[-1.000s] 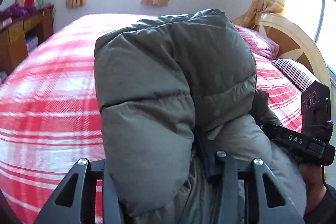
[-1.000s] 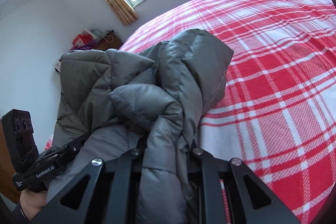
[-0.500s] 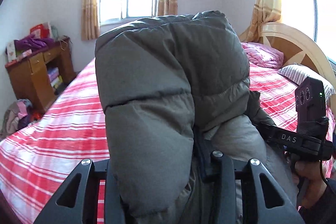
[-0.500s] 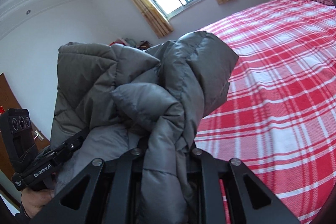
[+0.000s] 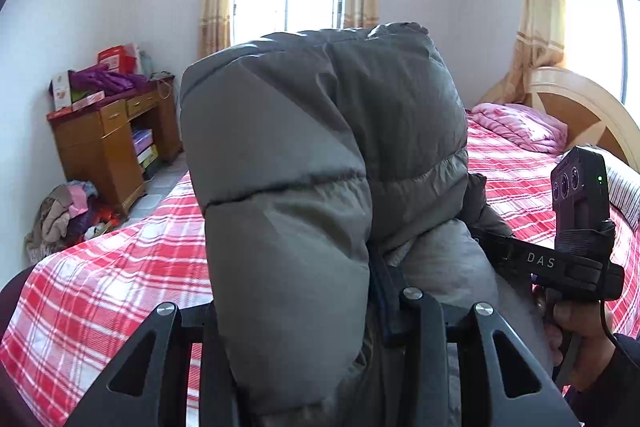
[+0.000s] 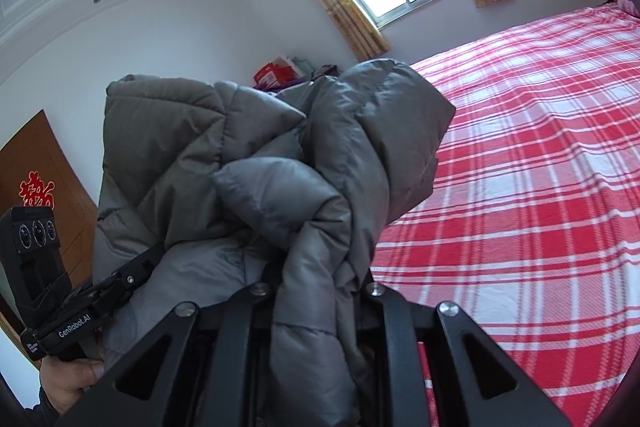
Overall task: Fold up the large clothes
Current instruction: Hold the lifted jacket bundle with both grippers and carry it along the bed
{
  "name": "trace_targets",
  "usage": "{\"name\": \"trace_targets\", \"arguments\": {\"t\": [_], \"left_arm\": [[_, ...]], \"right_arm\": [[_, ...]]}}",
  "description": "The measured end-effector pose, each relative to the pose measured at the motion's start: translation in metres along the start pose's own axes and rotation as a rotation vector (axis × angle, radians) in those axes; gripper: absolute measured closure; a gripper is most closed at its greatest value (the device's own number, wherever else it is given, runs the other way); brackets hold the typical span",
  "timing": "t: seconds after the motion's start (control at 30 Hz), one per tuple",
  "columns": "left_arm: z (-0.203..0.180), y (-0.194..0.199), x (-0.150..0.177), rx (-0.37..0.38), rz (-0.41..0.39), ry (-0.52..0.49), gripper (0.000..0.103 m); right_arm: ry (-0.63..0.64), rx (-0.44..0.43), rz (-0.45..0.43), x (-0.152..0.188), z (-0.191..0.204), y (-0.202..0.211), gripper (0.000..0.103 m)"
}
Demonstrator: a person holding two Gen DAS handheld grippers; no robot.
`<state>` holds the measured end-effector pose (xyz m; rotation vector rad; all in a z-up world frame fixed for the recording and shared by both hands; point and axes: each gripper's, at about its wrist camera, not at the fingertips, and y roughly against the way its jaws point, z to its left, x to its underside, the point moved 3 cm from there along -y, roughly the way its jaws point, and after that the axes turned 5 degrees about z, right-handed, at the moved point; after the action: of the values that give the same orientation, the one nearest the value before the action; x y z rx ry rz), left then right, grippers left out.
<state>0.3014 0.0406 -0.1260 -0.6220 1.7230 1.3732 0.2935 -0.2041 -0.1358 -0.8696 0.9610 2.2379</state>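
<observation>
Left wrist: puffy grey quilted jacket (image 5: 320, 155), bunched up.

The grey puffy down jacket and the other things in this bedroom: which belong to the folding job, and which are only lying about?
Belong to the job:
- grey puffy down jacket
- left hand-held gripper, shut on it
- right hand-held gripper, shut on it
- red-and-white checked bed

Lying about:
- wooden desk
- heap of clothes on the floor
- pink quilt
</observation>
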Motion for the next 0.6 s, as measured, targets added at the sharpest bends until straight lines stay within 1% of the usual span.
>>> {"name": "trace_targets", "arguments": {"t": [0.3, 0.43, 0.6], "left_arm": [[0.047, 0.017, 0.009, -0.065, -0.005, 0.039, 0.065], [0.071, 0.015, 0.023, -0.103, 0.016, 0.071, 0.065], [0.102, 0.009, 0.048, -0.134, 0.060, 0.124, 0.065]], "right_arm": [[0.064, -0.046, 0.053, -0.005, 0.040, -0.041, 0.085], [0.090, -0.057, 0.090, -0.004, 0.053, -0.065, 0.085], [0.111, -0.062, 0.162, 0.008, 0.066, -0.102, 0.085]]}}
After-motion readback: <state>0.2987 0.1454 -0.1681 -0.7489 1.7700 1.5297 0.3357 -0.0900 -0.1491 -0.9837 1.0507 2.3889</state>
